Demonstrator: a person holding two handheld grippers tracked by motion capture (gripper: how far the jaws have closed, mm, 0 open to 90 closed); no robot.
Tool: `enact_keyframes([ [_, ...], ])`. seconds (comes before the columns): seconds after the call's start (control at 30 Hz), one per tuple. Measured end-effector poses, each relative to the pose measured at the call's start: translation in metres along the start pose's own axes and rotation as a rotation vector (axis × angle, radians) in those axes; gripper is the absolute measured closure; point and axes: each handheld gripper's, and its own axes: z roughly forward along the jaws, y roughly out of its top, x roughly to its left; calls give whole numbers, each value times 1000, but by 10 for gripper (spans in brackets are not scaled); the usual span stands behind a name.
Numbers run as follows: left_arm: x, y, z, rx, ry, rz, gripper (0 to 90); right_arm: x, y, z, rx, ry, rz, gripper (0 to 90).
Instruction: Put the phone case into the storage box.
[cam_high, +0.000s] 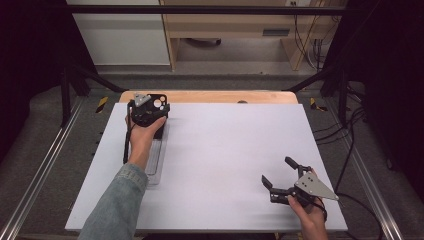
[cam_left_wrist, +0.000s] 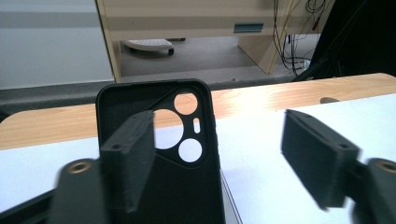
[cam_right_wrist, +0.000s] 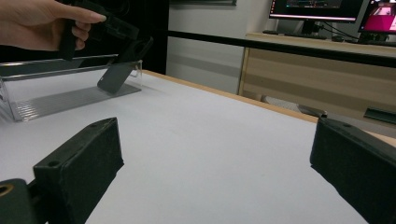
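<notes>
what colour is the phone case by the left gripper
Black, with round camera cutouts; the phone case shows best in the left gripper view.

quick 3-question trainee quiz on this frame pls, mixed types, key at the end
1. True or false: the left gripper is clamped on the black phone case.
2. Where does the phone case stand? A) flat at the middle of the white board B) propped in the clear tray at the board's left side C) between the right gripper's pads
3. In a few words: what is between the pads of the right gripper?

Key
1. False. The jaws stand apart; the case is beside the left pad, clear of the right pad.
2. B
3. Nothing; it is open over the bare white board.
</notes>
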Motion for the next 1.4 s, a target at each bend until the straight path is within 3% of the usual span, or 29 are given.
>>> enact_keyframes([
  [0.17, 0, 1, -2, -4, -16, -29, 158, 0, 0, 0, 1, 1, -3, 28],
  [0.37, -2, 2, -4, -10, -35, -27, 109, 1, 0, 1, 2, 1, -3, 28],
  [1.03, -8, 4, -9, 7, -52, 14, 51, 1, 0, 0, 2, -1, -2, 26],
  [1.4, -12, 4, -11, 27, -65, 63, 37, 1, 0, 1, 4, 0, -3, 25],
])
